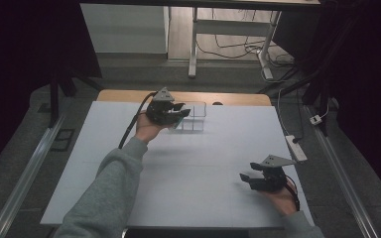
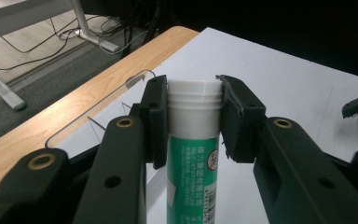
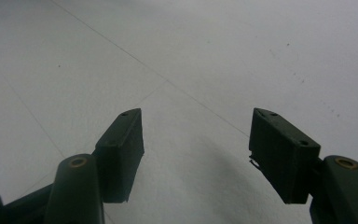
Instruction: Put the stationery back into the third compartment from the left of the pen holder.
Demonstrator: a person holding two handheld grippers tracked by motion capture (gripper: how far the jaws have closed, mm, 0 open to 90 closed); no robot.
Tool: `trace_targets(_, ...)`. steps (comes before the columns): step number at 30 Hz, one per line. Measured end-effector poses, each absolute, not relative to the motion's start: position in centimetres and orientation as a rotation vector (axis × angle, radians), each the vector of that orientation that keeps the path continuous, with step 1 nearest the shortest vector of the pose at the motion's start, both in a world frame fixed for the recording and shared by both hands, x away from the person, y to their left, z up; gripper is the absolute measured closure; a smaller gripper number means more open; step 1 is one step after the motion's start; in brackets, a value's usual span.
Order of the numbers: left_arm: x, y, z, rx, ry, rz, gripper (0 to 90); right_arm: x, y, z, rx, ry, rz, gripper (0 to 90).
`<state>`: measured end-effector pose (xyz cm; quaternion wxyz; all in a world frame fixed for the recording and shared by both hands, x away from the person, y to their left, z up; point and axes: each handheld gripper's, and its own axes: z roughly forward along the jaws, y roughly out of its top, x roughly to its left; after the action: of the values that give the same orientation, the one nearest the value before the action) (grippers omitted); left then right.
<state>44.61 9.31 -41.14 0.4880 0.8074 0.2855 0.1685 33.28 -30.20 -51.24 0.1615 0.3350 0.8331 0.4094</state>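
Observation:
My left gripper is shut on a green tube with a white ribbed cap, its pads clamping the cap from both sides. In the high view that gripper hovers at the far middle of the white table, right beside a clear plastic box. The box's transparent rim shows just beyond the tube in the left gripper view. My right gripper rests low over the near right part of the table. Its jaws stand wide apart with only bare white surface between them.
The white table top lies on a wooden desk whose edge shows at the back. A power strip and cables lie off the table's right side. Desk legs and cords stand on the floor beyond.

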Motion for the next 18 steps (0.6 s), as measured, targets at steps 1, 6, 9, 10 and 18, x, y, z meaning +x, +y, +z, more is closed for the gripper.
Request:
trace_targets(1, 44.7, 9.2, -41.0, 1.964, 0.695, 0.414, 64.5, 33.3, -30.2, -51.2, 0.955, 2.378, 1.170, 34.3)
trace_targets(6, 45.3, 8.9, -40.7, 1.952, 0.700, 0.422, 64.5, 33.2, -30.2, -51.2, 0.954, 2.378, 1.173, 34.4)
trace_targets(9, 45.6, 8.7, -40.6, 1.943, 0.705, 0.425, 64.5, 33.3, -30.2, -51.2, 0.955, 2.379, 1.173, 34.4)
trace_targets(10, 45.8, 8.6, -40.6, 1.941, 0.705, 0.424, 64.5, 33.2, -30.2, -51.2, 0.954, 2.379, 1.174, 34.4)
trace_targets(18, 46.7, 7.3, -40.6, 1.926, 0.710, 0.418, 64.6, 33.2, -30.2, -51.2, 0.953, 2.380, 1.174, 34.4)
